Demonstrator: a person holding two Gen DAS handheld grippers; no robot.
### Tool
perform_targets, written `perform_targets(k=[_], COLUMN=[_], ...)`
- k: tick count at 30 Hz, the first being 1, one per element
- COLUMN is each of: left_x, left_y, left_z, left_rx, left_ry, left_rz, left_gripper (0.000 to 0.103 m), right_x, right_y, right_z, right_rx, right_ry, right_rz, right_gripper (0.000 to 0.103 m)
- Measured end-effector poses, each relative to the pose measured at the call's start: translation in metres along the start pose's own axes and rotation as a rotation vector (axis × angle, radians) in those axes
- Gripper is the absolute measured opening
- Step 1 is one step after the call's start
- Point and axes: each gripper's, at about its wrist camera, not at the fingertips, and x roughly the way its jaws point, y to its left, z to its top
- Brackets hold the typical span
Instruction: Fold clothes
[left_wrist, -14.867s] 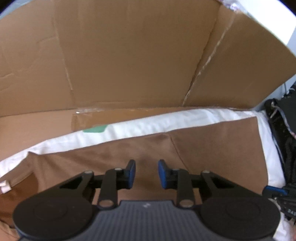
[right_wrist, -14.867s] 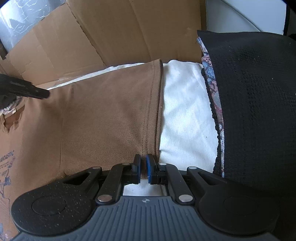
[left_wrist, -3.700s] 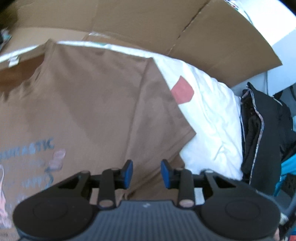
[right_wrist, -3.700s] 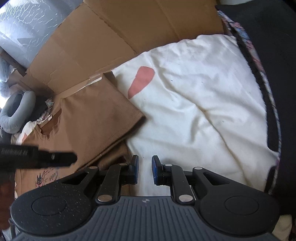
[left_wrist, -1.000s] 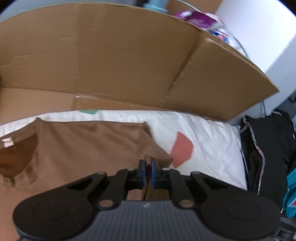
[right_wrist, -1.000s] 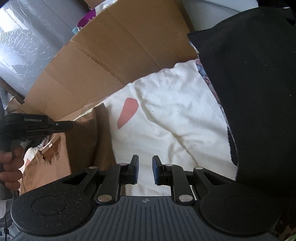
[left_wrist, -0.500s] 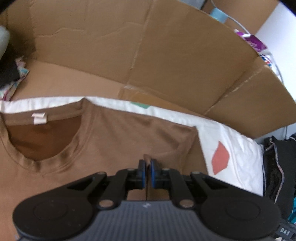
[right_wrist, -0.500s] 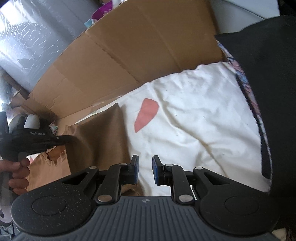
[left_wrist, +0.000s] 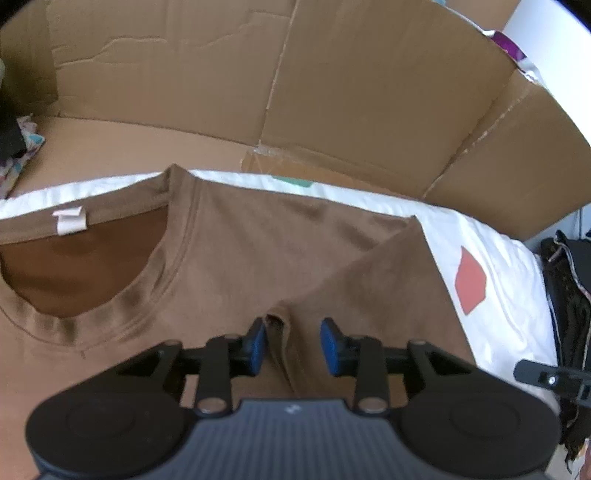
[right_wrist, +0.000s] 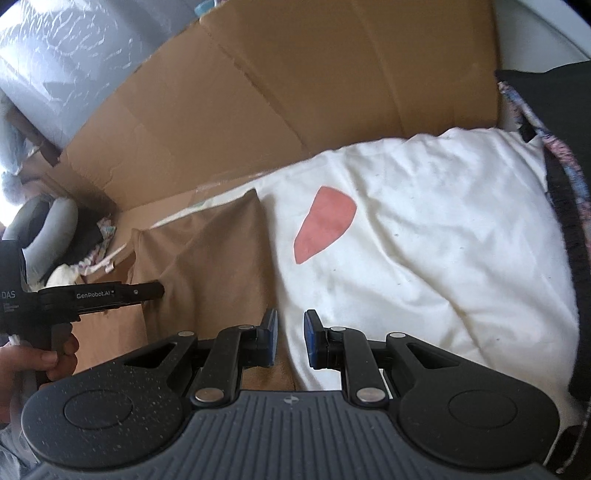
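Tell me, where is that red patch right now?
The red patch is on the white bedding, just right of the brown T-shirt in the right wrist view. In the left wrist view it shows at the right, beyond the folded sleeve.

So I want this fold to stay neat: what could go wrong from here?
The left gripper has just been opening, and a raised pucker of the sleeve stands between its pads, by one of them. Pulling away could drag it and undo the fold. The sleeve's edge lies slanted across the shirt, so the next fold may come out crooked.
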Motion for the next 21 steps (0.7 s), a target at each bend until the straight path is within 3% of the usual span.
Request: perform_targets(k=[5, 6, 7, 8, 21], left_x=[0.005, 0.006, 0.005, 0.003, -0.033], left_y=[0.006, 0.009, 0.011, 0.012, -0.008], left_z=[0.001, 0.001, 0.001, 0.000, -0.019], left_rx=[-0.057, -0.081, -0.106, -0.123, -0.068], left_ry=[-0.023, -0.024, -0.028, -0.028, -0.077], left_rz=[-0.021, -0.023, -0.022, -0.031, -0.184], left_gripper=[0.031, 0.026, 0.009, 0.003, 0.003], right_x=[0.011, 0.012, 0.014, 0.015, 0.057], right_y=[0.006, 0.007, 0.009, 0.010, 0.043], right_z=[0.001, 0.002, 0.003, 0.005, 0.056], right_rx=[-0.006, -0.005, -0.008, -0.013, -0.111], right_ry=[0.016, 0.019, 0.021, 0.023, -0.004], right_rz=[-0.001, -0.001, -0.003, -0.006, -0.026], right_gripper=[0.016, 0.016, 0.016, 0.016, 0.016])
